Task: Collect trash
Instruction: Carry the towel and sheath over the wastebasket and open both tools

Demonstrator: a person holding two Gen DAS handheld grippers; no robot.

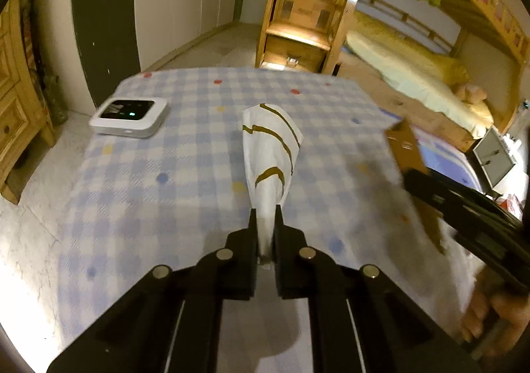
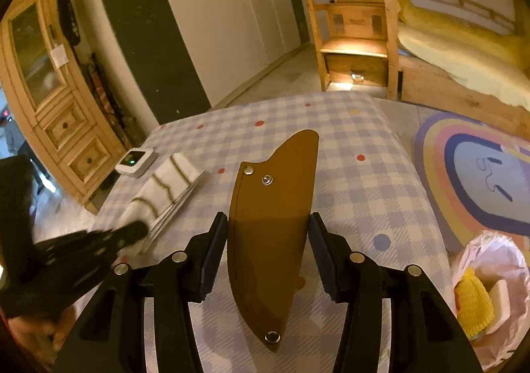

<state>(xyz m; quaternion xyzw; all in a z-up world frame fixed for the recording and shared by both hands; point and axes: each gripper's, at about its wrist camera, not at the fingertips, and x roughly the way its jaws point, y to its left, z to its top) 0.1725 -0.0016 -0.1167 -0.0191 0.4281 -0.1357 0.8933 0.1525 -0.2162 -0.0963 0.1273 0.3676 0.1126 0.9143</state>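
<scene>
Two grippers gripping trash over the table [image 1: 132, 207].
Left gripper [image 1: 265, 223] pinching napkins [image 1: 270, 154], right gripper [image 2: 268, 240] clamping sheath [image 2: 271, 223]; possibly slipping from thin-edge hold.

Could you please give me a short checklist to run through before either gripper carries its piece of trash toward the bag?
1. Left gripper shut on the folded white napkin: ok.
2. Brown leather sheath between the right gripper fingers: ok.
3. Right pads pressing the sheath: cannot tell.
4. Trash bag mouth open, beside the table: ok.
5. White device clear of the napkin: ok.
</scene>
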